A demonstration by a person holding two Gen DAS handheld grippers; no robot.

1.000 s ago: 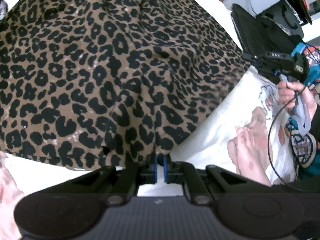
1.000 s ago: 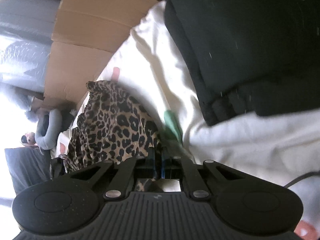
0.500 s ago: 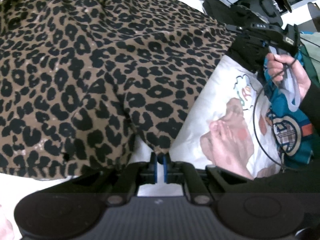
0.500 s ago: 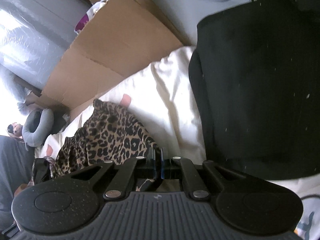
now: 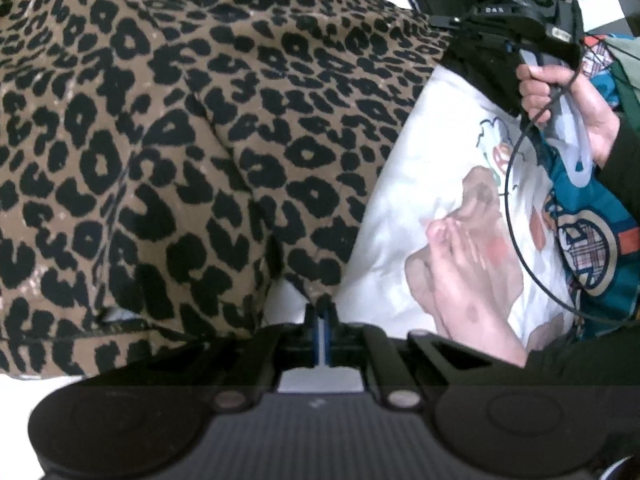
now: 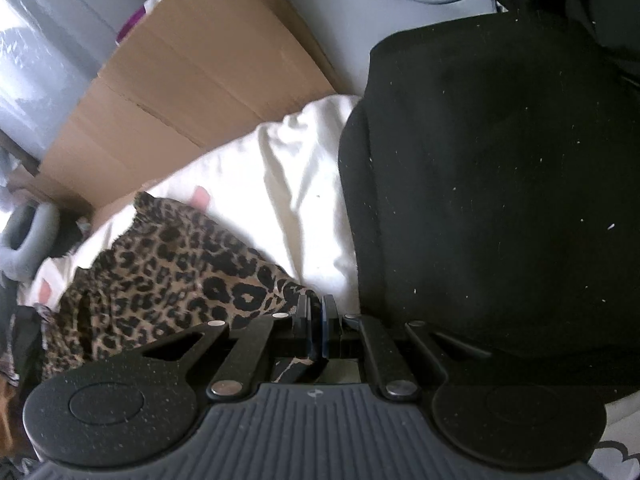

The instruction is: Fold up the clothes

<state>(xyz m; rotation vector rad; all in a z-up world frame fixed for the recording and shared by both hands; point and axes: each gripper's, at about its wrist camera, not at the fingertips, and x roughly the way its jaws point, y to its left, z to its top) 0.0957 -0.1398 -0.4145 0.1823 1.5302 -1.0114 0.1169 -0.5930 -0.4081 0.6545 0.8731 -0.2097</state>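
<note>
Both the left gripper (image 5: 319, 312) and right gripper (image 6: 315, 312) have jaws pinched on edges of a brown, black-spotted leopard-print fabric garment (image 5: 192, 128), spread over the white bed sheet (image 6: 296, 184). Each pinch looks thin, so uneven pulling could slip a corner free and skew the fold.

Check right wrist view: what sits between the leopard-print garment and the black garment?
In the right wrist view, a stretch of rumpled white sheet separates the leopard-print garment from the black garment; nothing else lies on that strip.

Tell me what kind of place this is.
Probably a bedroom or storage room at home: a white printed sheet under the leopard-print garment, a cardboard box, and a black folded garment.
</note>
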